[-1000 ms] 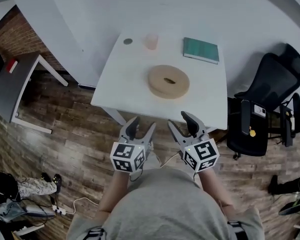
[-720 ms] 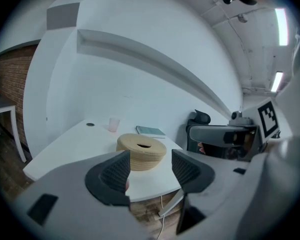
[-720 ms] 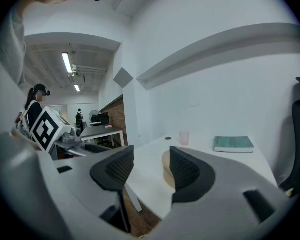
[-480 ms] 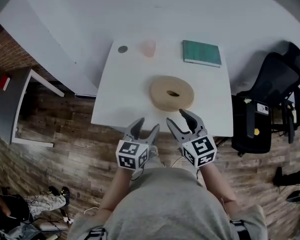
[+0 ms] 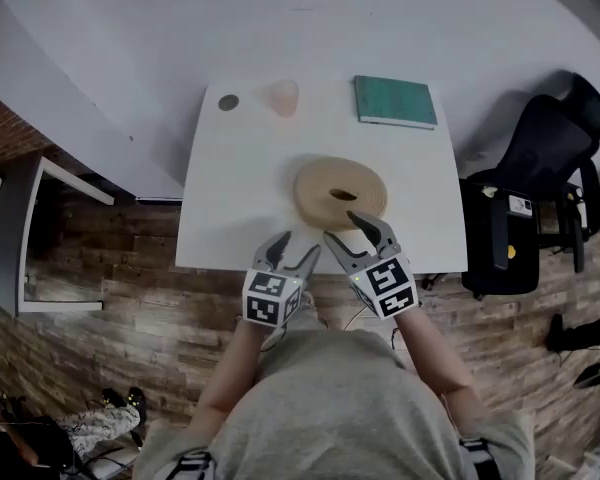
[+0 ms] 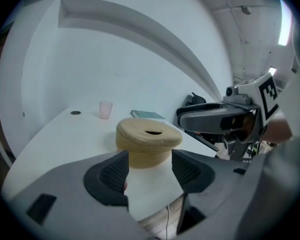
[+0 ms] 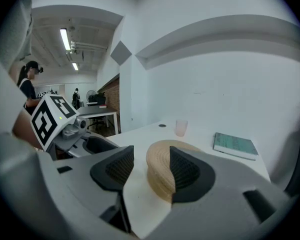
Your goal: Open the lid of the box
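- Left gripper (image 5: 292, 245): jaws apart, empty, over the table's near edge.
- Right gripper (image 5: 340, 225): jaws apart, empty, just short of the woven box (image 5: 325, 203), which sits mid-table with its lid (image 5: 342, 180) on.
- Risk: pinching the wall instead of the lid lifts the whole box; unbraced, it likely slides.
- White table (image 5: 235, 198): cup (image 5: 282, 97) and book (image 5: 395, 101) at the far edge. Wood floor (image 5: 130, 308); office chair (image 5: 540, 183) to the right.

On the table (image 5: 230, 203) we see a pink cup (image 5: 281, 97), a dark disc (image 5: 228, 102) and a green book (image 5: 395, 101); a black chair (image 5: 540, 183) stands beside it.

The box (image 5: 315, 183) looks like coiled woven rope, rough and matt; the table (image 5: 238, 190) is smooth matt white.
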{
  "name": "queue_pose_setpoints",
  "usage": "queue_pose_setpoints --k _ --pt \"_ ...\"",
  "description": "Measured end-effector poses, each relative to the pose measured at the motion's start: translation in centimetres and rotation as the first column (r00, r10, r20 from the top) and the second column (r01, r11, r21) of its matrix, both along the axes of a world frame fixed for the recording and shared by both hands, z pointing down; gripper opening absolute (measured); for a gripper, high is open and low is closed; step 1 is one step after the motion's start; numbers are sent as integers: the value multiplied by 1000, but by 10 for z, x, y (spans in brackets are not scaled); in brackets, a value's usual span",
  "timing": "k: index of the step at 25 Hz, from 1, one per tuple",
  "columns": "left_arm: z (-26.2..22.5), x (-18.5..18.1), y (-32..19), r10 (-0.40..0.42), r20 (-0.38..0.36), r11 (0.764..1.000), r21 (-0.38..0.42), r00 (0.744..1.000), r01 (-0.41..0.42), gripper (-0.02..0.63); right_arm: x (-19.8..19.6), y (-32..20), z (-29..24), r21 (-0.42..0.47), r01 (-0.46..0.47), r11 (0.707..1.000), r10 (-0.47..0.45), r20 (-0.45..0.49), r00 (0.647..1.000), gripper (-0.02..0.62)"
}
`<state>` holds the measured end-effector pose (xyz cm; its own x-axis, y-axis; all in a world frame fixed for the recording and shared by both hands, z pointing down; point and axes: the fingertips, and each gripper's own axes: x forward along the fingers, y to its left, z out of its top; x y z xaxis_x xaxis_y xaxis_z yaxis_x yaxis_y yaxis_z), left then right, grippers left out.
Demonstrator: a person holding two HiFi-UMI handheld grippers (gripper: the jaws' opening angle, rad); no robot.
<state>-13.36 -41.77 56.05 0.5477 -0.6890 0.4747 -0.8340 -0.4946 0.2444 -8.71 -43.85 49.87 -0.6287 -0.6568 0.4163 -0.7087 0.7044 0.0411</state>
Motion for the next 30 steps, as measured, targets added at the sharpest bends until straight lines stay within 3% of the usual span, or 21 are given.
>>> queue_pose_setpoints --k 8,13,23,30 --pt "30 2 -22 44 40 998 -43 998 -42 244 -9 -19 31 -37 16 999 -20 -101 995 222" --pt "50 6 -35 75 76 995 -68 994 -70 244 -11 -26 49 -48 46 998 -56 -219 974 222" --pt "80 8 -54 116 133 989 -103 984 -103 244 -22 -33 80 -59 179 982 -186 -441 878 212" --pt "88 9 -65 119 164 991 -84 979 -106 244 -21 -34 88 -35 215 976 -200 -538 819 154"
